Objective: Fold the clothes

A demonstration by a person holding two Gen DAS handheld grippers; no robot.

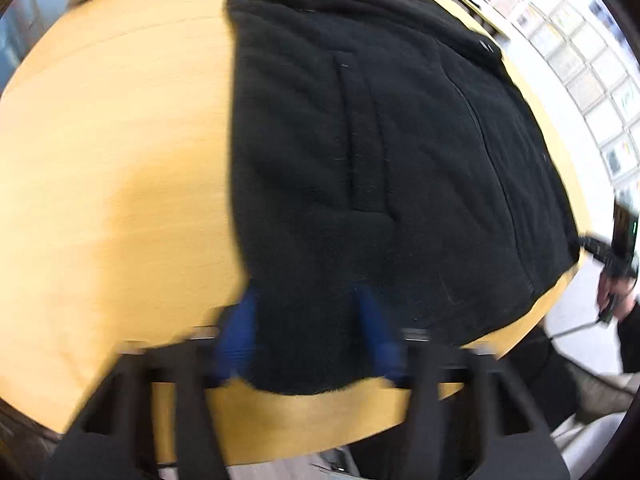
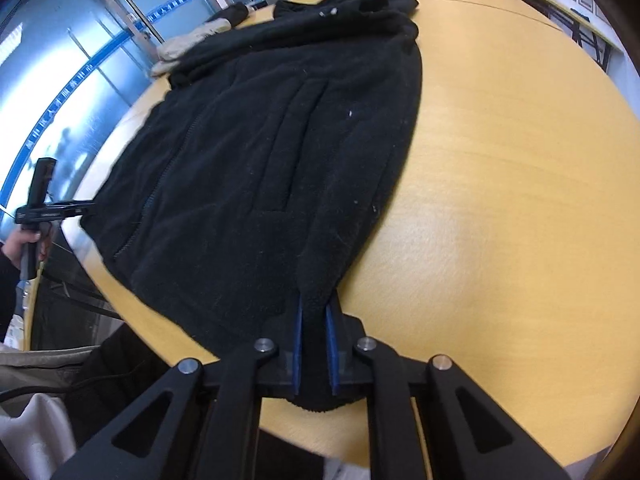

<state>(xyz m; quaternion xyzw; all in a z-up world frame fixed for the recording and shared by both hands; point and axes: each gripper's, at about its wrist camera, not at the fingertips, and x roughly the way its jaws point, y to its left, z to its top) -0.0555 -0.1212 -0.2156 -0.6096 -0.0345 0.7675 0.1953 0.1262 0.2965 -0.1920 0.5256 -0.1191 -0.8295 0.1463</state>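
wooden table [image 2: 500, 184] | left gripper [image 1: 308, 300], right gripper [image 2: 314, 312] angled down, each clamped on black fleece jacket [image 2: 260, 152] hem

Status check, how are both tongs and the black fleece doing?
Left tongs and right tongs shut on black fleece jacket hem. Jacket flat on round yellow wooden table. Beige garment beyond the collar.

My right gripper [image 2: 314, 312] points steeply down, and its 2 blue pads [image 2: 297, 344] are pressed together on a fold of the black fleece jacket [image 2: 260, 152], with cloth bunched between them. My left gripper [image 1: 308, 300] also tilts steeply down; its 2 blue fingers [image 1: 240, 332] stand at either side of the jacket hem, the view blurred. My hand [image 2: 18, 246] grips the left gripper's handle.
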